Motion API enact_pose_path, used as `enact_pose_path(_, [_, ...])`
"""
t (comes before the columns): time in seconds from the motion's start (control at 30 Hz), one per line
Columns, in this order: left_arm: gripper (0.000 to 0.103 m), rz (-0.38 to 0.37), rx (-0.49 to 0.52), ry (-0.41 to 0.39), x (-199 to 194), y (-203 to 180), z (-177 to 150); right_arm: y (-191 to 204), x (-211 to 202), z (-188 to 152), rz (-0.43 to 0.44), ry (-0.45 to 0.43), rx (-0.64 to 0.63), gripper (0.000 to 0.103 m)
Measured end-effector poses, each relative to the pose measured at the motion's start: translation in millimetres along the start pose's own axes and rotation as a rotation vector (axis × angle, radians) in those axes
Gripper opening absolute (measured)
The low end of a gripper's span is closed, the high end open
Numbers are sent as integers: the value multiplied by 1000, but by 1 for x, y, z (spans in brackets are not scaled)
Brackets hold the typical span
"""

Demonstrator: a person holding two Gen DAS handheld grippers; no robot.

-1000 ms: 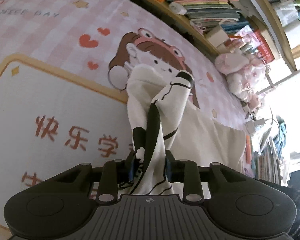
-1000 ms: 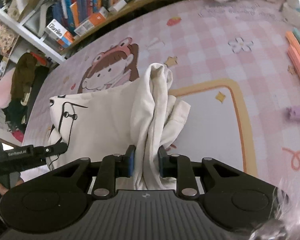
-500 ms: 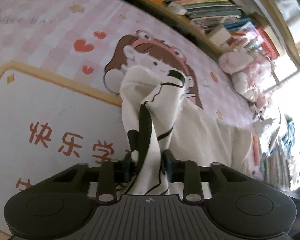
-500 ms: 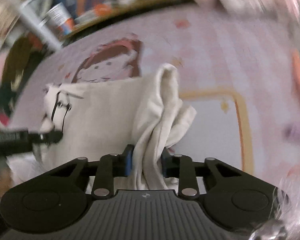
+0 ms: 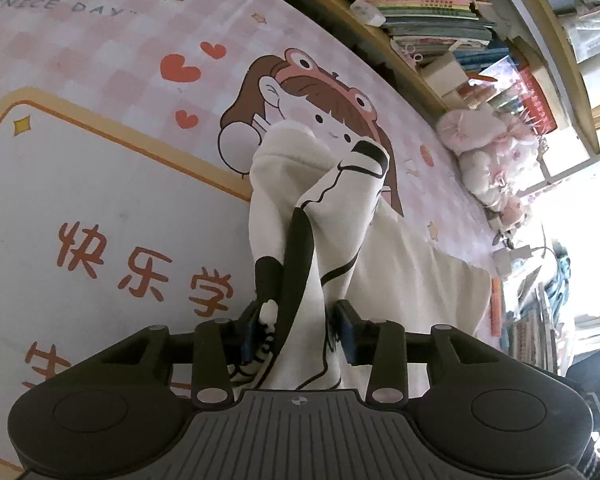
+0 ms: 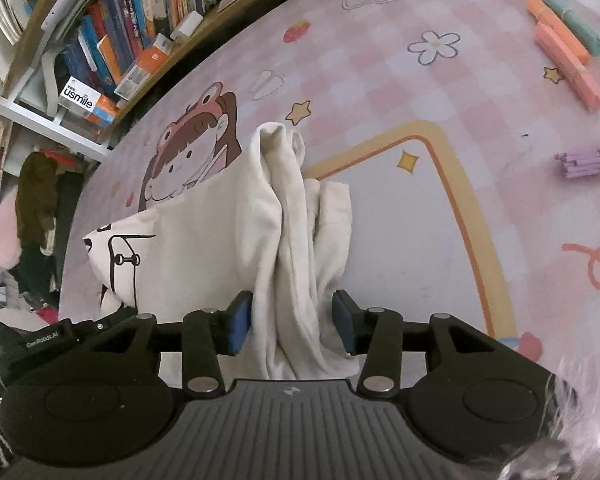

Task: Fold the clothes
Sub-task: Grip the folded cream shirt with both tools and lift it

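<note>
Cream cotton shirt (image 6: 204, 236) hangs bunched over the pink tabletop mat (image 6: 420, 92), pinched between the pads of the left hand-held gripper (image 5: 298, 330) and the right hand-held gripper (image 6: 290, 320), where uneven pulling could slip a corner free and skew the fold.

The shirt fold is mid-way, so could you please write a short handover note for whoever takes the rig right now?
Left hand-held gripper: shut on a bunched edge of the shirt, the part with black print.
Right hand-held gripper: fabric gathered between its pads, with gaps at the sides; grip unclear.
Shirt: white, partly lifted, the rest lying on the pink mat.
Done: both ends picked up.
Left: lay the fold down, smooth it, release.
</note>
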State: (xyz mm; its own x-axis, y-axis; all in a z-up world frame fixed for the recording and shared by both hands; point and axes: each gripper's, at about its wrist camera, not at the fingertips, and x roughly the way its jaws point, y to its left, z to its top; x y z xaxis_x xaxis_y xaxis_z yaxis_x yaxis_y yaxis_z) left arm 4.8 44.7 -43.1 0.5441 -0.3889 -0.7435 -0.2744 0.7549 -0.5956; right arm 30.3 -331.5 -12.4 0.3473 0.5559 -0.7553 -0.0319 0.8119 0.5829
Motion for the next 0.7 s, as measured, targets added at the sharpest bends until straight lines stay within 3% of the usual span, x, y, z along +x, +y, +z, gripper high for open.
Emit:
enact_pose_path(0.17, [37,1,-5,-12,5,-5,0,13,8,2,-11,19,-70,28])
enact_pose_path(0.27, [25,19,30,-8,5,-12,-1,25,6,-1,-47,3,-154,23])
enact_pose_path(0.37, [20,5,56,-37,-4,-17,-1,40,-3,-4,-65,-37,-229,22])
enact_pose_path(0.5, [19,-36,39,-44,-12,-16,4,49,-19,2,-4,-97,-233,21])
enact_pose_path(0.7, [19,-76,44,-70,-21,-19,14,57,-24,6,0,-118,-240,21])
